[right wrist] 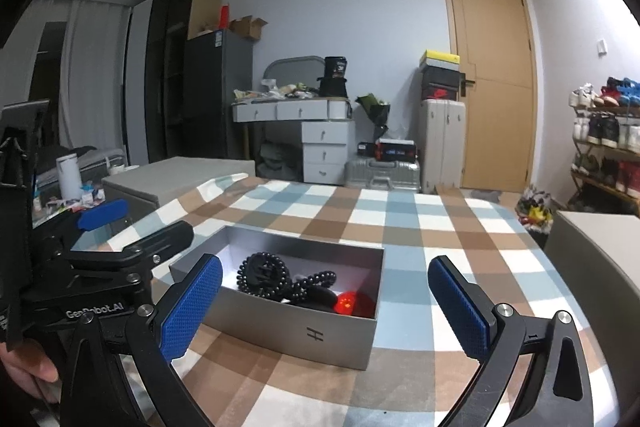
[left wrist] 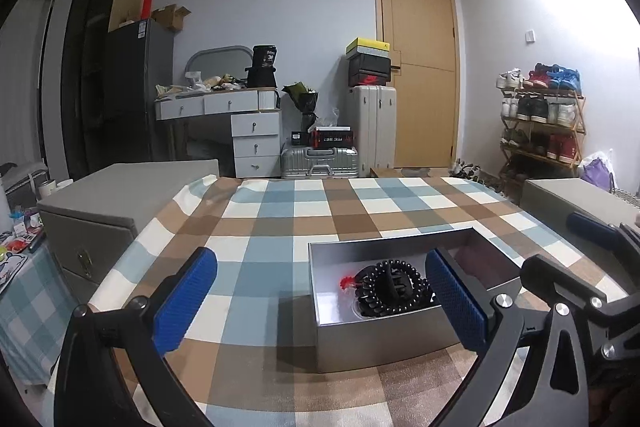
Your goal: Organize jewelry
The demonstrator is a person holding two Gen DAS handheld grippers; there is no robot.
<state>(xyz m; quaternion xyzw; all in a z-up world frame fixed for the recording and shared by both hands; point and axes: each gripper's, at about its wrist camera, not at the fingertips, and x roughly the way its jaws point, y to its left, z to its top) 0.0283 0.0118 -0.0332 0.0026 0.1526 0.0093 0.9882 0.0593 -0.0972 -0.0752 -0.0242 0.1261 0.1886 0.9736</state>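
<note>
A grey open-topped box (right wrist: 320, 337) sits on the worktop, which is covered by a blue, brown and white checked cloth (left wrist: 320, 203). Inside the box lie a black beaded bracelet (right wrist: 262, 273), a string of dark beads trailing from it, and a red piece (right wrist: 347, 303) at the right end; in the left wrist view the same coil of beads (left wrist: 394, 287) sits mid-box with the red piece (left wrist: 347, 281) just to its left. Nothing else that looks like jewelry shows on the cloth.

The left gripper (left wrist: 320, 301) hovers low in front of the box, its 2 blue-padded fingers (left wrist: 184, 303) spread wide and holding nothing; the right pad overlaps the box's near right end in the picture, though I cannot tell whether it touches. The right gripper (right wrist: 324, 309) faces the box from the other side, fingers (right wrist: 191, 305) likewise spread wide and empty, with the box between them in the frame.

Judging by this, the gathering step looks finished or nearly so, since all visible pieces rest in the box. The next move probably calls for either tidying the tangled beads inside, which needs a fine pinch lowered over the rim, or steadying the box by its wall. No lid is in view.
</note>
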